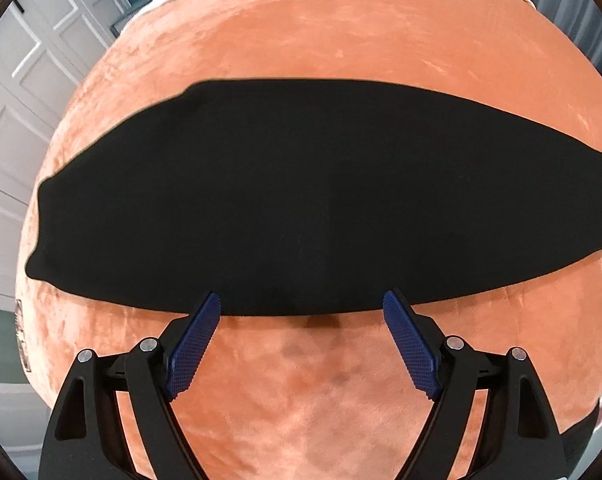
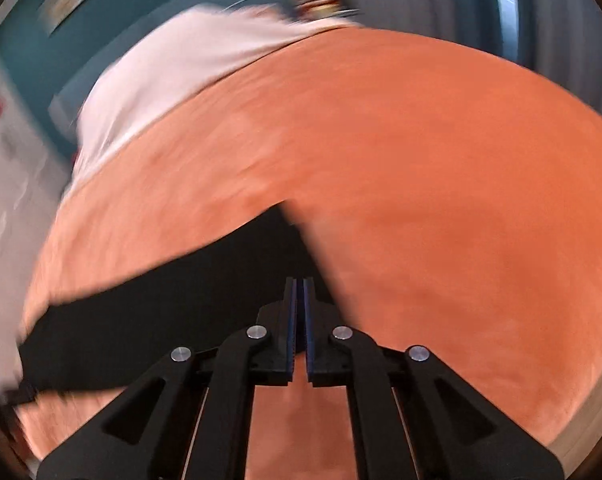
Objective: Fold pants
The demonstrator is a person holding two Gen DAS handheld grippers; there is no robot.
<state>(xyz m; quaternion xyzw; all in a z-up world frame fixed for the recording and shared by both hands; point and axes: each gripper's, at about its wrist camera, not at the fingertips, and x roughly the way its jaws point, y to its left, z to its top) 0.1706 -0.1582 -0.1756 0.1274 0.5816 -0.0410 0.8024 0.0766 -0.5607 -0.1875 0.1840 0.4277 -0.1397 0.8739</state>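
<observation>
Lying flat across the orange blanket (image 1: 301,32), the black pants (image 1: 301,200) form a long band; the left gripper (image 1: 301,306) gapes at their near edge; the right gripper (image 2: 300,284) is clenched, apparently empty, over one end.

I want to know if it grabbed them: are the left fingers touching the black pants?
Cannot tell. Left wrist view: open fingers overlap the black pants' edge.
</observation>
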